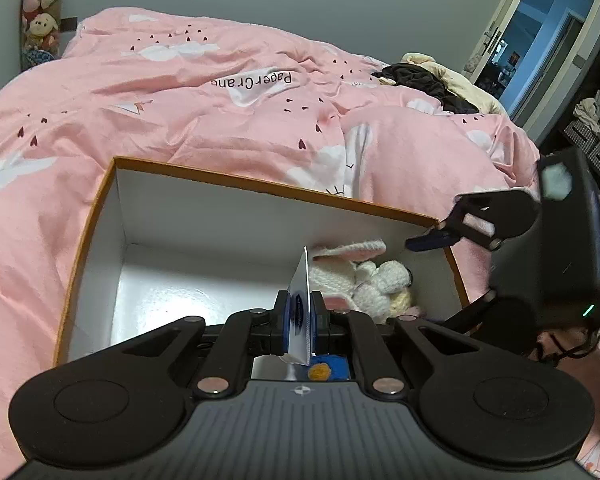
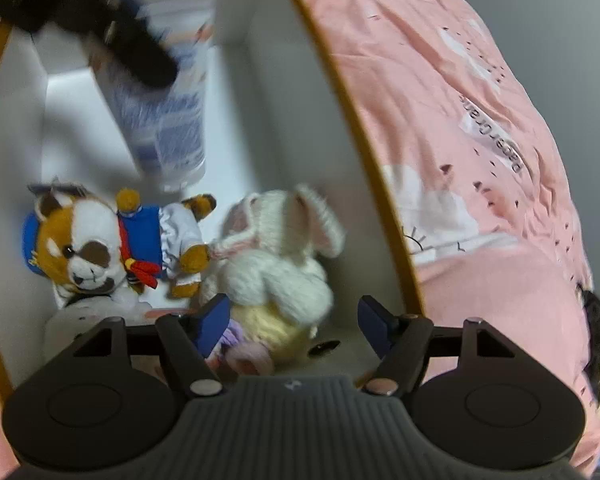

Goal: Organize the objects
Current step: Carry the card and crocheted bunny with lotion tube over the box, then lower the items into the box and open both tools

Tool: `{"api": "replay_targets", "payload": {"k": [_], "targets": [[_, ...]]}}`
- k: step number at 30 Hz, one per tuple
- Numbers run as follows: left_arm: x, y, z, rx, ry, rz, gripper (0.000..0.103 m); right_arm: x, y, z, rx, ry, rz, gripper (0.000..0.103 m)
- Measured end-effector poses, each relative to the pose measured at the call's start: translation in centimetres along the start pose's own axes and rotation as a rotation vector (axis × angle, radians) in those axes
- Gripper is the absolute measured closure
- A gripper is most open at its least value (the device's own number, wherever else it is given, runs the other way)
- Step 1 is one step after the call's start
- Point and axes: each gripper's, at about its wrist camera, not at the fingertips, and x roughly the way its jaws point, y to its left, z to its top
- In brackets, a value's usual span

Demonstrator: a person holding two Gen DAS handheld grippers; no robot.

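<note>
White tube (image 2: 168, 92) pinched in the clenched left gripper (image 1: 300, 320) above the orange-rimmed box (image 1: 260, 184), right gripper (image 2: 294, 322) spread empty over a knitted bunny (image 2: 276, 256), fox plush (image 2: 88, 248) beside it, box on a pink duvet (image 1: 180, 92), grey wall behind.

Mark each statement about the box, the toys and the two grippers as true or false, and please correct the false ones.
1. The left gripper is shut on a white tube. True.
2. The right gripper is closed on the knitted rabbit. False: its jaws stand open above the rabbit, pads not pressing it.
3. The fox plush lies inside the box. True.
4. The box stands on a blue blanket. False: it stands on a pink duvet.
5. The rabbit lies outside the box. False: it lies inside, beside the fox plush.
</note>
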Motion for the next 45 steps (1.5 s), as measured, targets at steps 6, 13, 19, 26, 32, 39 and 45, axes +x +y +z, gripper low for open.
{"api": "replay_targets", "payload": {"k": [6, 13, 19, 26, 32, 39, 45], "targets": [[0.5, 0.1, 0.2, -0.013, 0.002, -0.001, 0.093, -1.3, -2.8, -0.3, 0.191, -0.053, 0.103, 0.056], [0.4, 0.4, 1.1, -0.040, -0.026, 0.005, 0.093, 1.0, -2.9, 0.7, 0.297, -0.066, 0.114, 0.066], [1.5, -0.5, 2.1, -0.022, -0.011, -0.014, 0.093, 1.2, -3.2, 0.3, 0.347, -0.105, 0.112, 0.066], [3.9, -1.7, 1.9, 0.002, 0.040, 0.005, 0.093, -1.3, -4.2, -1.9, 0.470, -0.197, 0.082, 0.066], [5.1, -2.4, 2.2, 0.028, 0.072, 0.035, 0.093, -2.1, -4.1, -3.4, 0.528, -0.219, 0.075, 0.066], [6.6, -2.8, 2.5, 0.017, 0.090, 0.047, 0.093, -1.7, -3.9, -3.7, 0.560, -0.230, 0.086, 0.066], [7.6, -3.0, 2.7, -0.020, 0.110, 0.015, 0.090, -0.3, -3.2, -3.6, 0.558, -0.179, 0.079, 0.073]]}}
